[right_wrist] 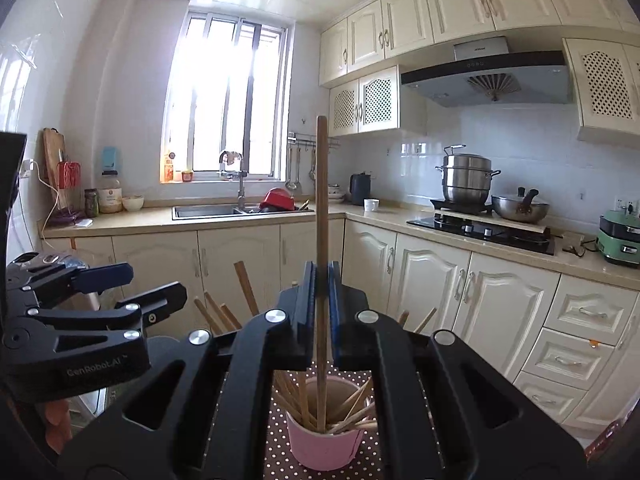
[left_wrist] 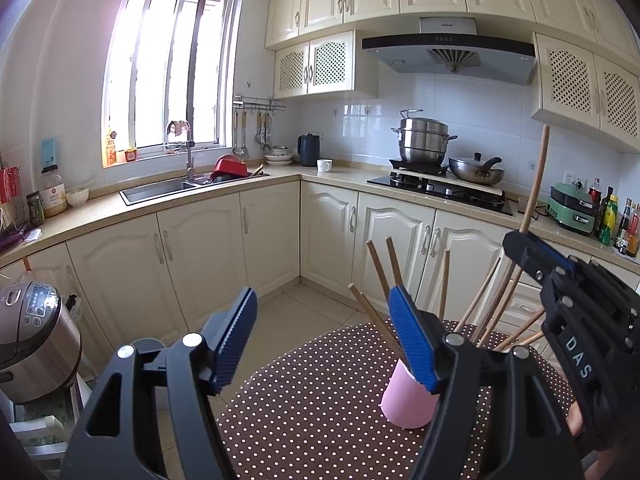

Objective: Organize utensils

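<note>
A pink cup [left_wrist: 408, 402] stands on the brown polka-dot table [left_wrist: 320, 400] with several wooden chopsticks [left_wrist: 380, 268] fanning out of it. My left gripper [left_wrist: 324, 336] is open and empty, its right finger just in front of the cup. My right gripper [right_wrist: 322, 292] is shut on one wooden chopstick [right_wrist: 321, 200], held upright with its lower end inside the pink cup [right_wrist: 324, 448]. It also shows in the left wrist view [left_wrist: 524, 248], gripping the chopstick [left_wrist: 536, 184] above the cup. The left gripper [right_wrist: 120, 292] shows at the left of the right wrist view.
A rice cooker [left_wrist: 32, 336] stands low at the left. Kitchen counters with a sink [left_wrist: 160, 190], a stove [left_wrist: 440, 188] with pots, and cream cabinets [left_wrist: 200, 264] ring the room beyond the table.
</note>
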The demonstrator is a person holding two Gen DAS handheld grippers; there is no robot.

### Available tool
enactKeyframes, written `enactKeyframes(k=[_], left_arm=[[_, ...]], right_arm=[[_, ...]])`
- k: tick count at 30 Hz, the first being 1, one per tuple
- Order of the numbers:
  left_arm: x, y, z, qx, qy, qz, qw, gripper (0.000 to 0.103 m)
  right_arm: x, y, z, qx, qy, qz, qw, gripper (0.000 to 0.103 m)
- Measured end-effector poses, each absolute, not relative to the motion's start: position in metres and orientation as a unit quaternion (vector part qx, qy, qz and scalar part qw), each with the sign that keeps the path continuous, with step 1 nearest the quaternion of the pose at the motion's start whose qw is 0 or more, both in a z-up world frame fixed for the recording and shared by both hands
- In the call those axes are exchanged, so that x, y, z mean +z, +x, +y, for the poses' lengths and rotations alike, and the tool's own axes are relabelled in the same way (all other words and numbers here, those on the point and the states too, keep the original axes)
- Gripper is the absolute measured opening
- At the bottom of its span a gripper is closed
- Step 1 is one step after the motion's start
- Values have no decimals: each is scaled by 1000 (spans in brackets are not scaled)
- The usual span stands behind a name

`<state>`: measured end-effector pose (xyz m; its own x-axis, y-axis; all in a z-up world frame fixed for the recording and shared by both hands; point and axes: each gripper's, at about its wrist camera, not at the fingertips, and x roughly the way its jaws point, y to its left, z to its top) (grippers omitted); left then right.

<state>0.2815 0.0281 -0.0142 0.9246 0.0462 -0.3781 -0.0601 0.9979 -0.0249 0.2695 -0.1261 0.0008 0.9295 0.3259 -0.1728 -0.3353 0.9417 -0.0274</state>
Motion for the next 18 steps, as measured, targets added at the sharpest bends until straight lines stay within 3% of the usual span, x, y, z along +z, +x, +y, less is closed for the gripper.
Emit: enactKeyframes(k=[18], left_arm=[[-38, 282, 31, 27, -11, 227, 973, 68]], right_arm=[[-43, 274, -130, 168, -28, 151, 974, 7]])
